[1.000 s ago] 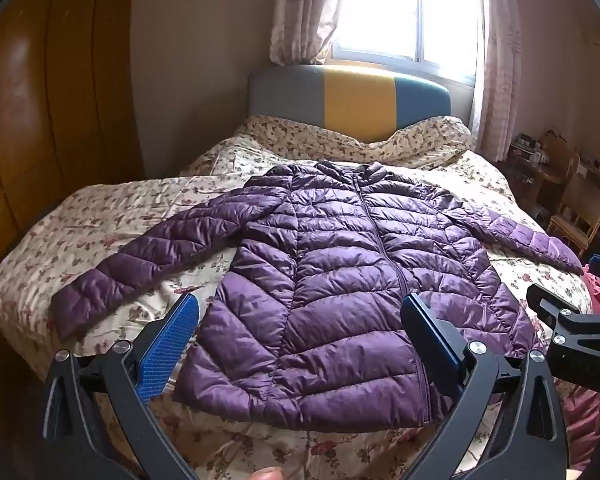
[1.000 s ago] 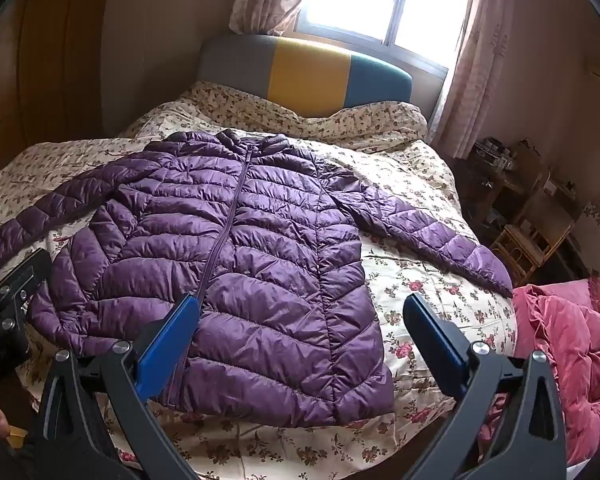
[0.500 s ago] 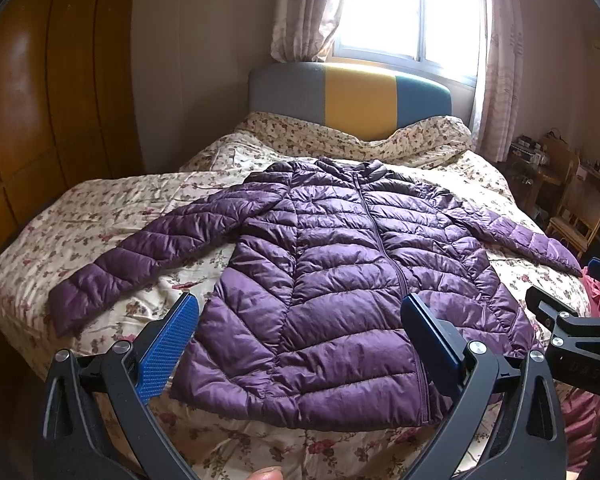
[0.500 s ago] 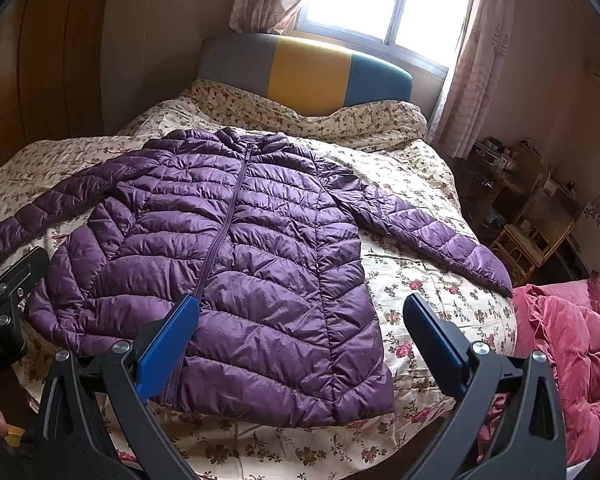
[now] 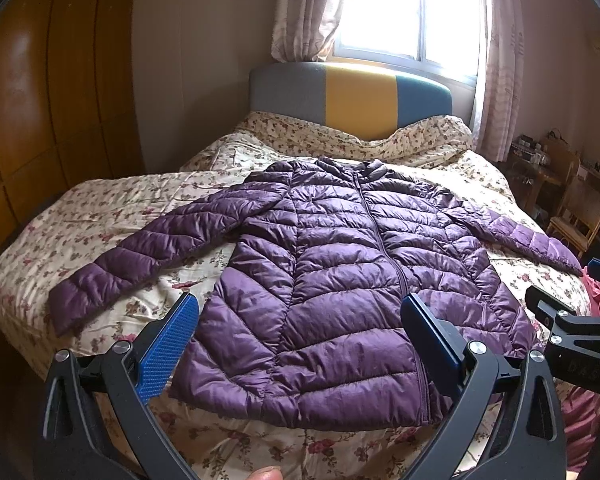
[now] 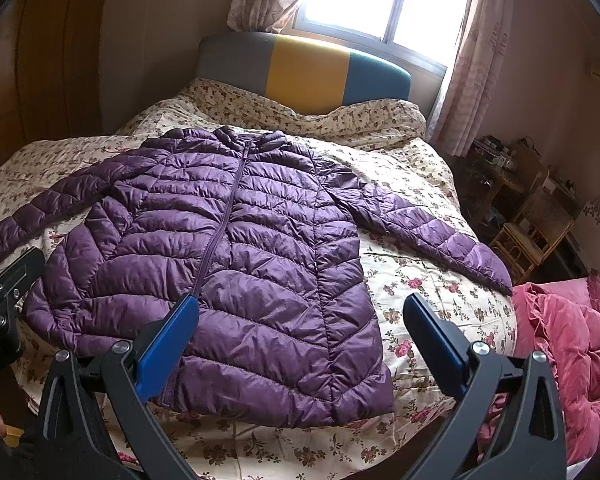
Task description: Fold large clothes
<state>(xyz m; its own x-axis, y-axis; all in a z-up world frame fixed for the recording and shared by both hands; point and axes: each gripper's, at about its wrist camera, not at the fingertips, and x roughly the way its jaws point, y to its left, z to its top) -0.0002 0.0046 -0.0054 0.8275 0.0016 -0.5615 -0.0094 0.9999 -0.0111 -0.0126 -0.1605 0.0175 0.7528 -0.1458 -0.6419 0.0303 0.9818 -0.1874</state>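
A purple quilted puffer jacket (image 5: pixel 340 264) (image 6: pixel 236 240) lies flat and zipped on the floral bedspread (image 5: pixel 112 216) (image 6: pixel 416 264), collar toward the headboard, both sleeves spread out to the sides. My left gripper (image 5: pixel 300 320) hovers open above the jacket's hem, holding nothing. My right gripper (image 6: pixel 302 320) is also open and empty, over the hem's right part. Each gripper shows at the edge of the other's view: the right gripper's body (image 5: pixel 572 328) and the left gripper's body (image 6: pixel 4 292).
A grey, yellow and blue headboard (image 5: pixel 352 96) stands under a bright window (image 5: pixel 412 4) with curtains. A wooden wardrobe (image 5: pixel 40 100) lines the left wall. Wicker chairs (image 6: pixel 532 232) and a cluttered desk sit at right. A pink quilt (image 6: pixel 572 352) lies beside the bed.
Both grippers have risen and pulled back slightly, so the jacket sits a little lower and smaller in view. The jacket has not moved and the jaws stay open.
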